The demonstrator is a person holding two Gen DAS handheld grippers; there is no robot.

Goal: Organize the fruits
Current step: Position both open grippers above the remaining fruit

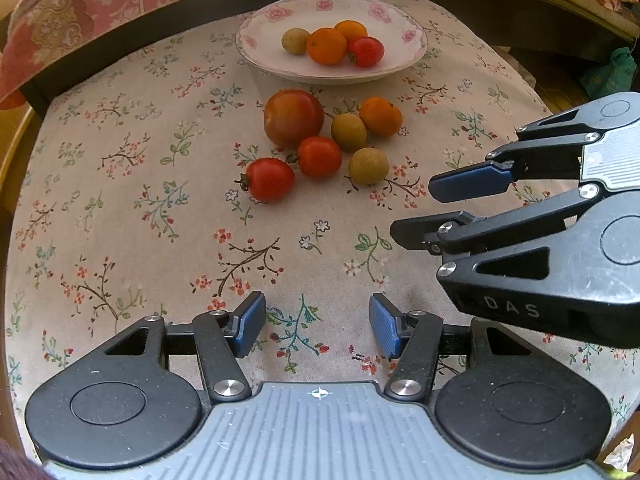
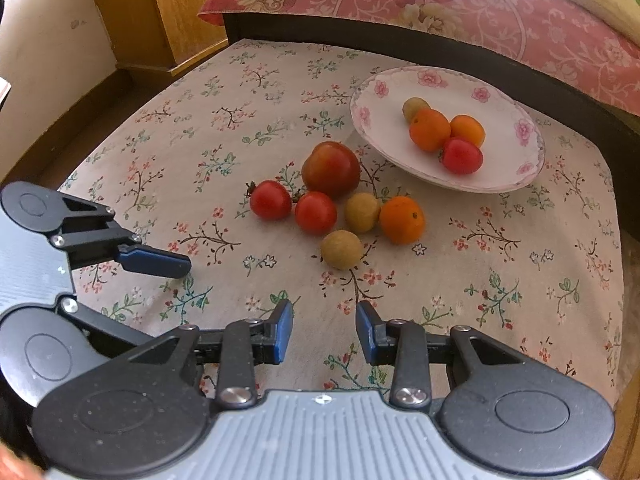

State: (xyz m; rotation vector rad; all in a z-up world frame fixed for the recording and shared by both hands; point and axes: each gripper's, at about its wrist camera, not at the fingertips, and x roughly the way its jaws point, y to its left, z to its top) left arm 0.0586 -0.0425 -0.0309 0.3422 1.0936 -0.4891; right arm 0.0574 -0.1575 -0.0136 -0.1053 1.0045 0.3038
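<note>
A white floral plate (image 1: 396,20) (image 2: 504,128) holds two small oranges, a red tomato (image 1: 366,51) (image 2: 462,156) and a tan longan. Nearer, loose on the floral cloth, lie a large reddish tomato (image 1: 293,117) (image 2: 331,169), two small red tomatoes (image 1: 269,179) (image 2: 271,200), two or three longans (image 1: 368,166) (image 2: 341,249) and an orange (image 1: 380,116) (image 2: 401,219). My left gripper (image 1: 317,326) is open and empty, short of the fruit. My right gripper (image 2: 324,332) is open and empty; it shows at the right of the left wrist view (image 1: 416,210).
The cloth-covered table (image 1: 120,200) (image 2: 240,92) ends at a dark rail at the back, with pink patterned bedding (image 2: 440,4) beyond. A wooden cabinet (image 2: 180,8) stands at the far left. The left gripper (image 2: 176,268) juts in at the left of the right wrist view.
</note>
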